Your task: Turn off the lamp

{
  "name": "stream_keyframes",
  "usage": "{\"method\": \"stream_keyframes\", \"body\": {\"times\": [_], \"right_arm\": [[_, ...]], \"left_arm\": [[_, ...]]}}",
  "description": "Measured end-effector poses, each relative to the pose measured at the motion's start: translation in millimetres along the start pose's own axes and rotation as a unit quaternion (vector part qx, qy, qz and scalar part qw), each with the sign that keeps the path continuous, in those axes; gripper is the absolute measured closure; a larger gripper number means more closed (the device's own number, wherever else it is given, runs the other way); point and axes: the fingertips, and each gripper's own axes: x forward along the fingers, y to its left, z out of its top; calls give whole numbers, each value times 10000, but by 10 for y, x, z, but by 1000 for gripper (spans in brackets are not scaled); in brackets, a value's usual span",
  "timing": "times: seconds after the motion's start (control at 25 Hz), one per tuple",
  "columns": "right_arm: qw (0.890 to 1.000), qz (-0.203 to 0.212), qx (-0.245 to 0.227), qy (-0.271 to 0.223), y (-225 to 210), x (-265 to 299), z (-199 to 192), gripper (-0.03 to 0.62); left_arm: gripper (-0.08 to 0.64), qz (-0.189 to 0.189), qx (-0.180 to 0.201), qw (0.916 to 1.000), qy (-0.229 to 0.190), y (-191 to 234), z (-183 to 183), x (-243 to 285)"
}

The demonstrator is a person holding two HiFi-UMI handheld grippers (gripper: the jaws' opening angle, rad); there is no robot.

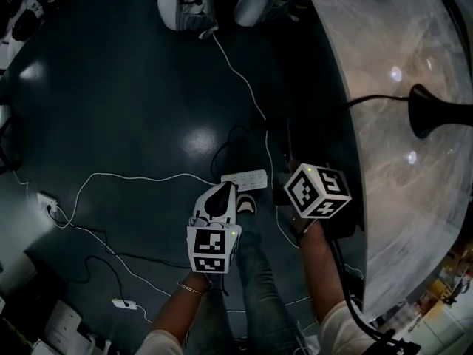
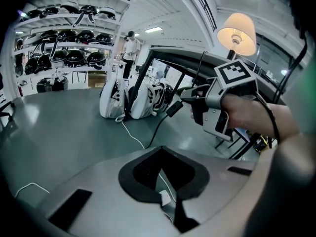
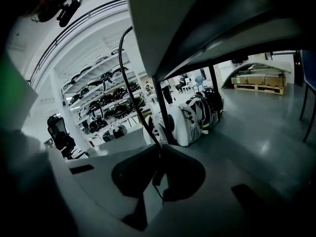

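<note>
Lamp cord sits pinched in the right gripper.

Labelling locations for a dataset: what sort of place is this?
Probably a warehouse-like lab or storeroom: wall shelves packed with dark gear, a polished floor with trailing cables, white bags standing on it.

The left gripper, a white-and-black two-jaw tool carrying a marker cube, sits low in the centre of the head view. It is tilted downward, and its jaws are pressed together with nothing between them. The bare left forearm runs from it to the bottom edge. The grey right gripper, which has a marker cube of its own, appears just right of it in that view. Its jaws are pinched on a small black cord switch. The right hand wraps the handle.
</note>
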Motion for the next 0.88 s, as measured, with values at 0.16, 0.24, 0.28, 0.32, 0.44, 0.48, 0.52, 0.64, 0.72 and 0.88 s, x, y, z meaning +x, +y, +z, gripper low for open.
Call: {"method": "stream_keyframes", "body": {"times": [0.16, 0.24, 0.28, 0.32, 0.44, 0.48, 0.52, 0.64, 0.72, 0.88], "right_arm": [[9994, 271, 219, 70, 116, -135, -80, 578], [9989, 372, 281, 100, 176, -229, -121, 580], [9986, 404, 318, 117, 201, -280, -141, 580], [9982, 434, 382, 139, 224, -333, -163, 580], [9960, 553, 674, 198, 301, -503, -225, 581], [9953, 600, 736, 201, 335, -564, -232, 581], [9948, 645, 762, 194, 370, -626, -227, 581], [9941, 772, 752, 150, 485, -809, -159, 581], [9936, 871, 708, 149, 572, -940, -99, 581], [9911, 1094, 733, 184, 692, -1200, -8, 581]], "left_arm": [[552, -9, 1, 10000, -52, -16, 32, -67], [552, 2, 38, 10000, -91, -17, 53, -113], [552, 19, 69, 9999, -112, -15, 60, -134], [552, 42, 104, 9998, -134, -12, 64, -156], [552, 81, 149, 9997, -187, -20, 53, -242], [552, 72, 147, 9997, -204, -31, 50, -278], [552, 57, 155, 9996, -221, -46, 49, -318], [552, 1, 237, 9994, -263, -93, 65, -442], [552, -38, 318, 9991, -279, -137, 87, -539], [552, -178, 586, 9976, -328, -331, 188, -777]]}}
